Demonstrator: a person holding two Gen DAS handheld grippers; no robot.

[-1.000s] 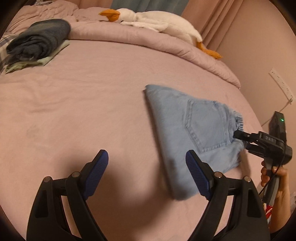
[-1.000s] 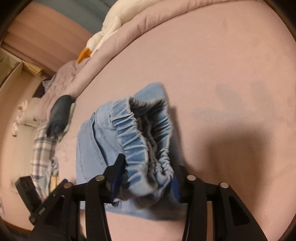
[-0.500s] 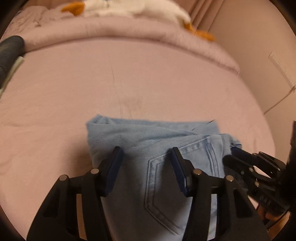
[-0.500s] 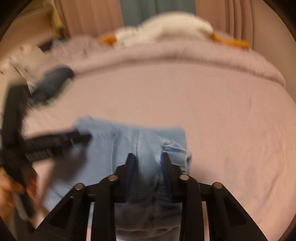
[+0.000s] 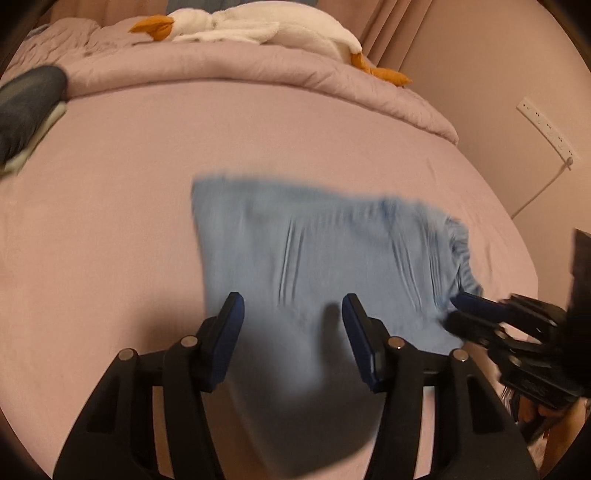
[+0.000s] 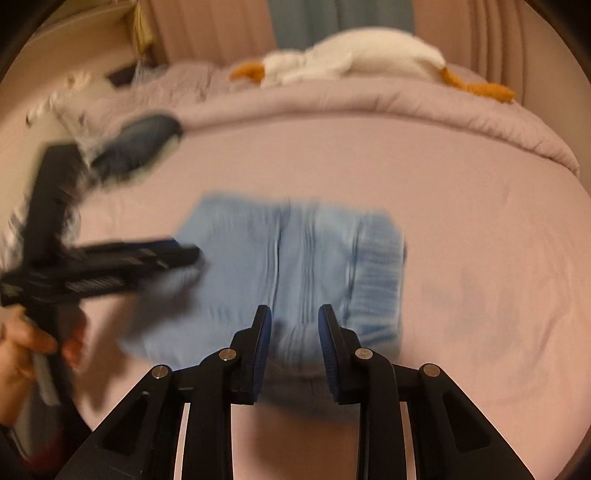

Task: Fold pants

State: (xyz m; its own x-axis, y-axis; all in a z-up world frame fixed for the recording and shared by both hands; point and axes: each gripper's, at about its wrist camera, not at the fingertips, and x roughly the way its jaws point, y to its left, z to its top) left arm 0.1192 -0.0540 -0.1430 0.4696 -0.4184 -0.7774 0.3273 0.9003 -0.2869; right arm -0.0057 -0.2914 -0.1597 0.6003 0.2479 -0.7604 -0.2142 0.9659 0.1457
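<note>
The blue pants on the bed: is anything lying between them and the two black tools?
Nothing visible. The pants sit between the jaws of the left tool, and the right tool is closing its jaws with denim between them. The plush goose and dark folded clothes lie well away.

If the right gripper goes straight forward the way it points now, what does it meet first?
Most likely the folded light blue pants: the right gripper, its jaws closing, has them straight ahead and partly between its fingers. Blur hides whether the pads already press the cloth. The pink bed sheet lies underneath.
</note>
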